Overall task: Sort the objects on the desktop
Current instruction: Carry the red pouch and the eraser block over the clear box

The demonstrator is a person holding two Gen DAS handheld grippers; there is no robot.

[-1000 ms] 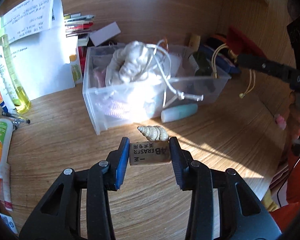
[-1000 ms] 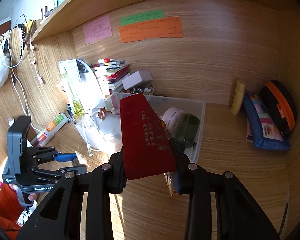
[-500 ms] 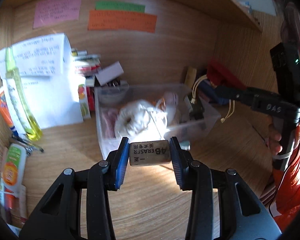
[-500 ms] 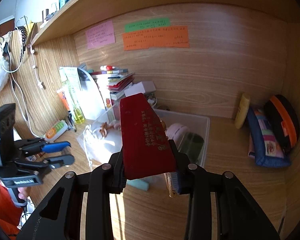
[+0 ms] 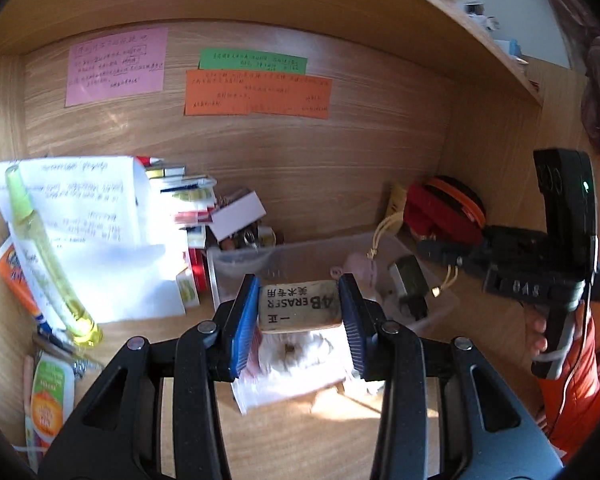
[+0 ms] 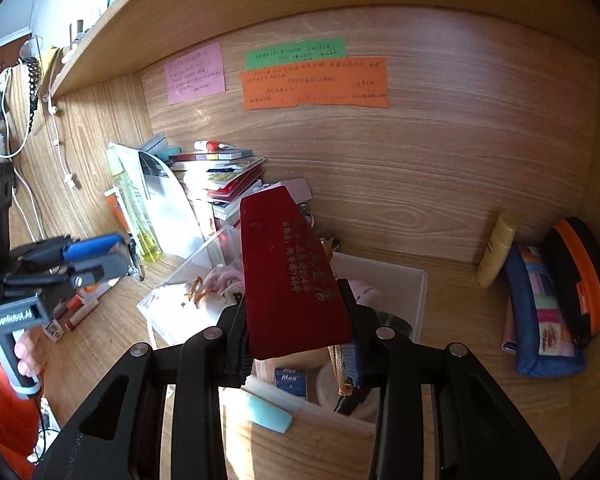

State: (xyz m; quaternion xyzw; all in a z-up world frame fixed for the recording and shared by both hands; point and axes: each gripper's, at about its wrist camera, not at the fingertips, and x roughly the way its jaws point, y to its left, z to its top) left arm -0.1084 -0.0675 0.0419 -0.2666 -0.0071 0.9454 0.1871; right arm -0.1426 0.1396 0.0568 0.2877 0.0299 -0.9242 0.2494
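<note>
My left gripper (image 5: 299, 312) is shut on a beige eraser (image 5: 298, 306) printed "AB ERASER" and holds it above the clear plastic box (image 5: 240, 260), which holds a white cloth bag (image 5: 300, 350) and other small things. My right gripper (image 6: 296, 320) is shut on a dark red flat tag (image 6: 288, 276) with gold lettering and a yellow cord, held above the same box (image 6: 418, 292). The left gripper also shows at the left of the right wrist view (image 6: 96, 260). The right gripper shows at the right of the left wrist view (image 5: 440, 248).
A yellow spray bottle (image 5: 44, 256), papers (image 5: 96, 232) and stacked books (image 5: 188, 204) stand left of the box. Pouches (image 6: 552, 300) and a small tube (image 6: 494, 256) sit at the right wall. A mint tube (image 6: 270, 416) lies before the box. Sticky notes (image 5: 256, 92) hang on the back wall.
My left gripper has lifted the eraser off the desk and moved it over the box. My right gripper has risen and drawn back a little with the red tag.
</note>
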